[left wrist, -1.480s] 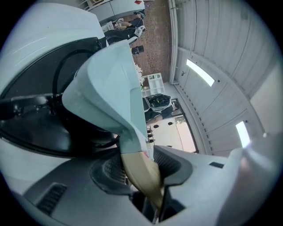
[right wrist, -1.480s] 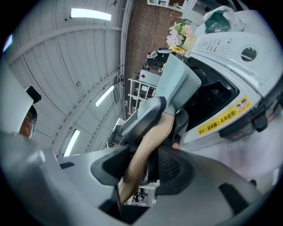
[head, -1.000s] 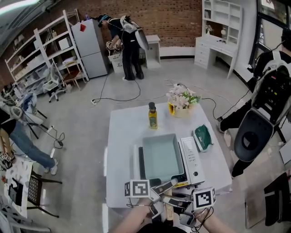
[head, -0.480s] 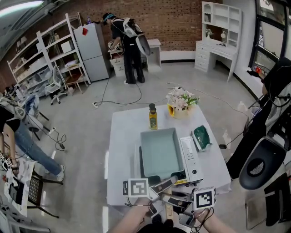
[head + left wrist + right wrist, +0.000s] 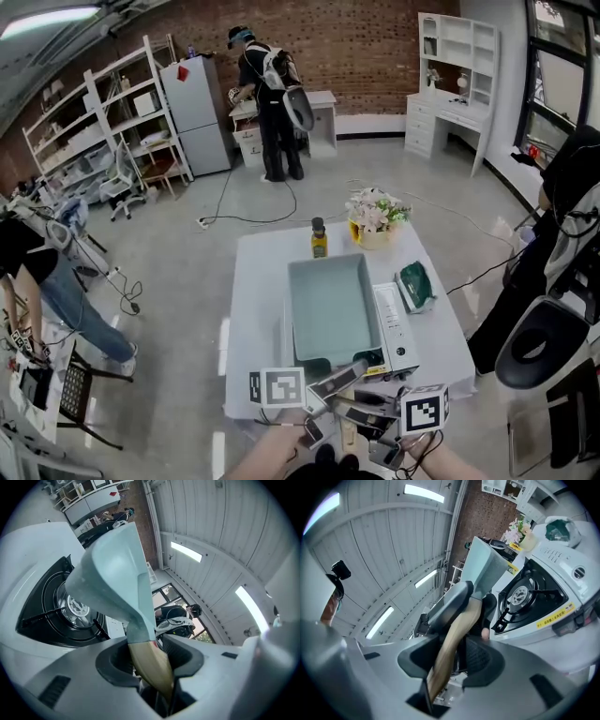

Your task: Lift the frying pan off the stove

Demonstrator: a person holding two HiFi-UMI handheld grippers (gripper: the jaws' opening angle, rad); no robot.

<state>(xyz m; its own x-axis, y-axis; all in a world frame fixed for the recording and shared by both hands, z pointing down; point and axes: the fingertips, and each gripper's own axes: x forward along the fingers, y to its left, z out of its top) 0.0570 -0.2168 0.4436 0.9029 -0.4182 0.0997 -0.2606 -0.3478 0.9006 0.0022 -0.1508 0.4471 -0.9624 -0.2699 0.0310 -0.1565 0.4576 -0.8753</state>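
Teal frying pan (image 5: pixel 330 305) has risen higher above the stove (image 5: pixel 398 323).

I read the frying pan (image 5: pixel 333 309) as pale teal with a tan wooden handle (image 5: pixel 152 667), the stove (image 5: pixel 395 323) white with a black burner (image 5: pixel 51 609) and a yellow label strip (image 5: pixel 555 614). The table (image 5: pixel 255 305) is white, the oil bottle (image 5: pixel 320 241) yellow with a dark cap, the flowers (image 5: pixel 375 208) pink and white, and the back wall (image 5: pixel 361 37) red brick.

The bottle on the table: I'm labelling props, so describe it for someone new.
On the white table mid-room, look beyond the pale teal pan to its far end. The bottle stands upright left of the flowers: slim, yellow, with a dark cap.
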